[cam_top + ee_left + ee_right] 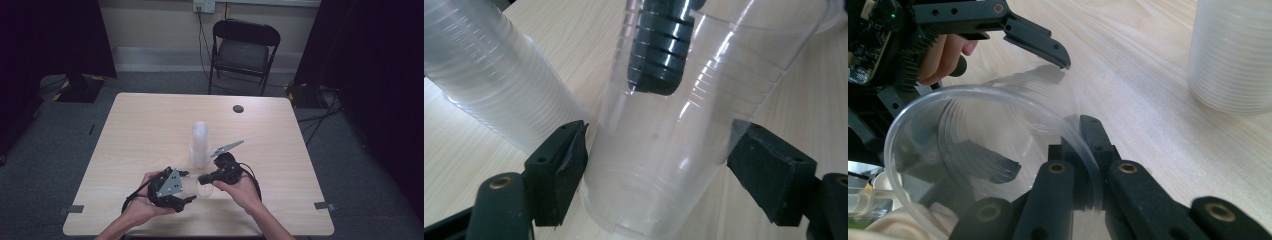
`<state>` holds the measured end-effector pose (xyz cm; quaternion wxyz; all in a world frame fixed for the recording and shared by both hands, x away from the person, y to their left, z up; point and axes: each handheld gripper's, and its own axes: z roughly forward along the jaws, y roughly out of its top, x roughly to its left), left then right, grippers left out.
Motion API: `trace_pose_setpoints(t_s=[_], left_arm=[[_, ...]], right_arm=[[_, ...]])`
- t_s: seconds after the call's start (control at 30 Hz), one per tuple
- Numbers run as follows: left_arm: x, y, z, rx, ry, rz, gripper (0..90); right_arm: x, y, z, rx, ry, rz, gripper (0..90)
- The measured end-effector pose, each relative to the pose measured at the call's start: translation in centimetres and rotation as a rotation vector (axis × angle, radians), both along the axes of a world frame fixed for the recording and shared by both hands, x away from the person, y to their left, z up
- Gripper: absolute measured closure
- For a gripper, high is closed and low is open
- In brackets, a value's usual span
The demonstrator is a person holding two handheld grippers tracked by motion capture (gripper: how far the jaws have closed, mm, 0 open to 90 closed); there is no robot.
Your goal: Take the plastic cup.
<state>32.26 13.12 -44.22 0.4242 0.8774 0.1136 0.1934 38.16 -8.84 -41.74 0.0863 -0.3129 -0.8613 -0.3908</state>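
While right gripper (1083, 165) jaws stand closed on the rim of a single clear plastic cup (973, 150), held just above the light wooden table (145, 125), left gripper (656, 165) pads part-open astride its body, no pad contact evident, tall stack of clear plastic cups (200, 142) upright just beyond.

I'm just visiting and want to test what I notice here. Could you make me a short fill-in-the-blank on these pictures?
1. The right claw is shut on the ____ of the clear plastic cup.
2. The left claw has its jaws on either side of the cup's ____ end.
3. Behind the single cup, a ____ of cups stands on the wooden table.

Missing words: rim; bottom; stack
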Motion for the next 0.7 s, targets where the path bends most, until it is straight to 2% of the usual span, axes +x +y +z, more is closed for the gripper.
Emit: trace_pose_setpoints(t_s=[0.17,0.33,0.5,0.63,0.7], left_arm=[[-0.1,0.0,0.0,0.002,-0.002,0.01,24.2],[-0.1,0.0,-0.1,-0.025,-0.007,0.01,25.3],[-0.3,-0.2,-0.1,-0.027,-0.02,-0.004,26.0],[-0.3,-0.2,-0.1,-0.045,-0.006,-0.022,25.7],[-0.4,-0.3,-0.1,-0.039,-0.015,-0.023,25.8]], right_arm=[[0.3,0.4,0.1,-0.018,0.016,0.004,90.0],[0.5,0.8,0.1,-0.028,0.031,0.007,90.0],[0.6,1.1,0.0,-0.04,0.044,0.012,90.0],[0.7,1.4,-0.2,-0.058,0.051,0.019,90.0],[0.7,1.5,-0.3,-0.065,0.061,0.017,90.0]])
